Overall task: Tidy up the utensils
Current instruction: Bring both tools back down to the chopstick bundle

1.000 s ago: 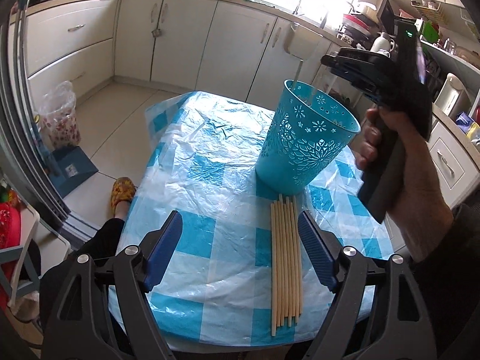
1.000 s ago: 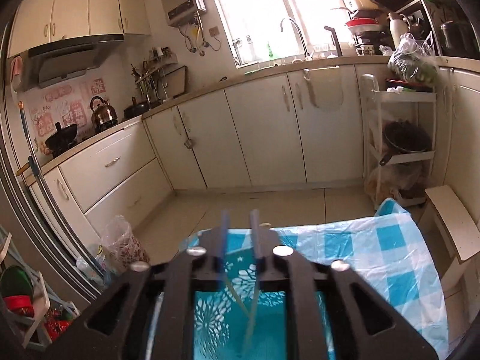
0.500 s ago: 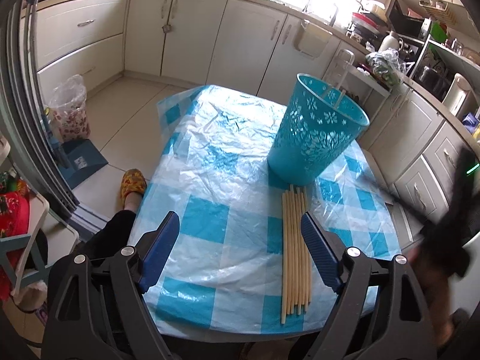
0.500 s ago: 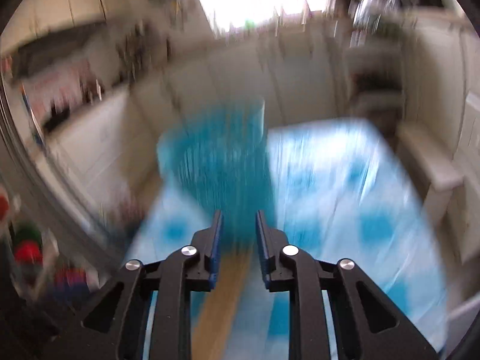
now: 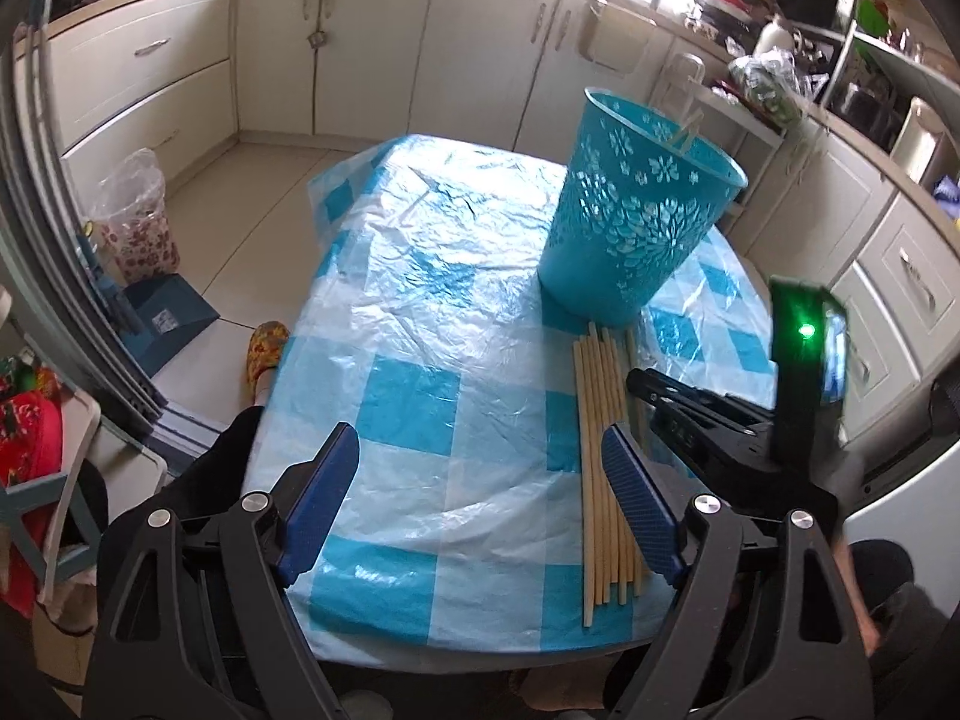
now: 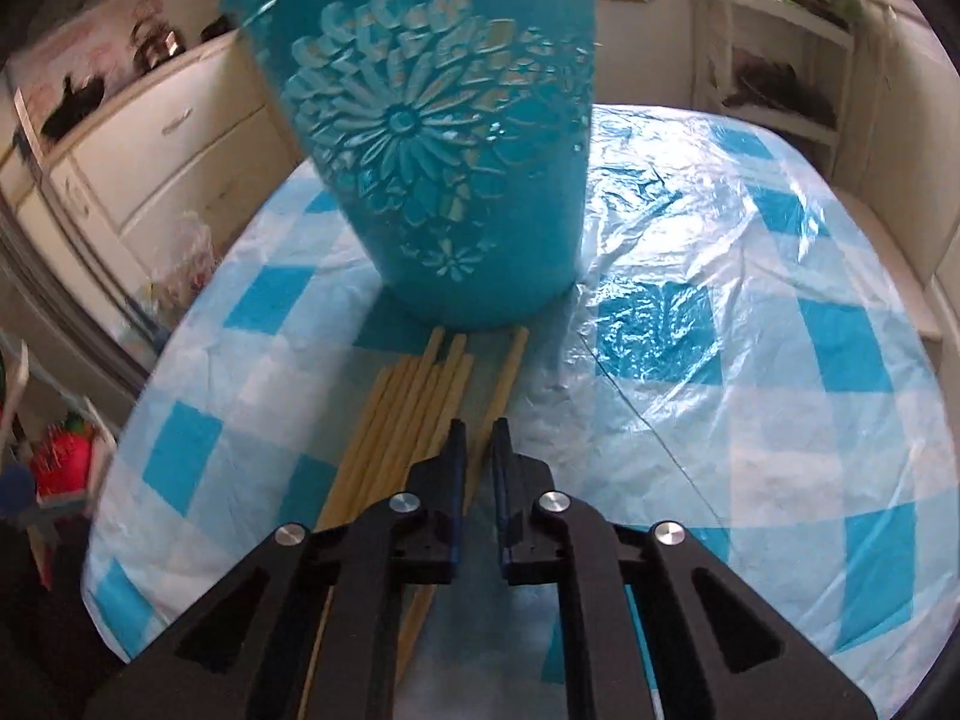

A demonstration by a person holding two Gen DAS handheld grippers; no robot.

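1. Left claw [image 5: 480, 498] is spread wide with nothing in it, hanging over the near edge of the counter [image 5: 420, 324] with its blue-checked plastic cover.
2. Right claw [image 6: 477, 444] is nearly shut, just a thin gap, down low right over the chopsticks [image 6: 420, 402]. Can't tell if it's actually touching one.
3. Chopsticks lie in a flat bundle, far ends right up against the base of the teal basket [image 6: 444, 138].
4. Basket stands upright, a couple of sticks already poking up inside.
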